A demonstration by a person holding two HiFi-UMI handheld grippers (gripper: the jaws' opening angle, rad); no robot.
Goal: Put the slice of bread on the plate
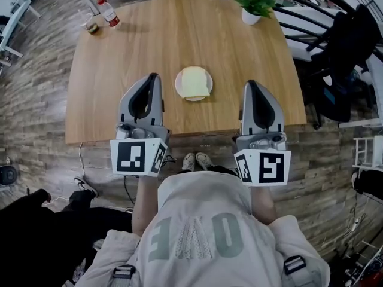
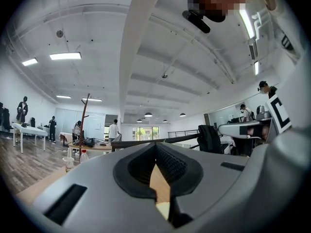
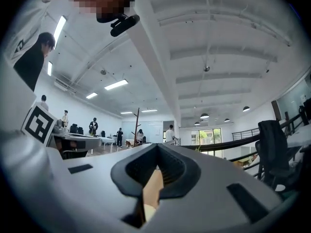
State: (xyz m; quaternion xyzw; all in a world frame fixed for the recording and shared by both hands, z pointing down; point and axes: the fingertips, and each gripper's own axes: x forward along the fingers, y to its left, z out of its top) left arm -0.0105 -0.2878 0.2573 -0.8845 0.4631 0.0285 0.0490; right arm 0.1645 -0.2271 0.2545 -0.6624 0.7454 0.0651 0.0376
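A pale yellow slice of bread [image 1: 194, 81] lies on a small white plate [image 1: 179, 88] in the near middle of the wooden table [image 1: 119, 70]. My left gripper [image 1: 155, 76] hovers over the near table edge just left of the plate, jaws closed together and empty. On the other side of the plate my right gripper [image 1: 251, 84] is also shut and holds nothing. Both point level, away from me. In the left gripper view the left gripper [image 2: 155, 144] shows only a sliver of table between its jaws. The right gripper [image 3: 157, 145] looks the same in the right gripper view.
A potted plant [image 1: 254, 5] stands at the table's far right. A bottle [image 1: 109, 14] and a cup [image 1: 91, 26] sit at the far left corner. A black chair [image 1: 341, 58] with bags is to the right of the table. My feet [image 1: 196, 160] show below the near edge.
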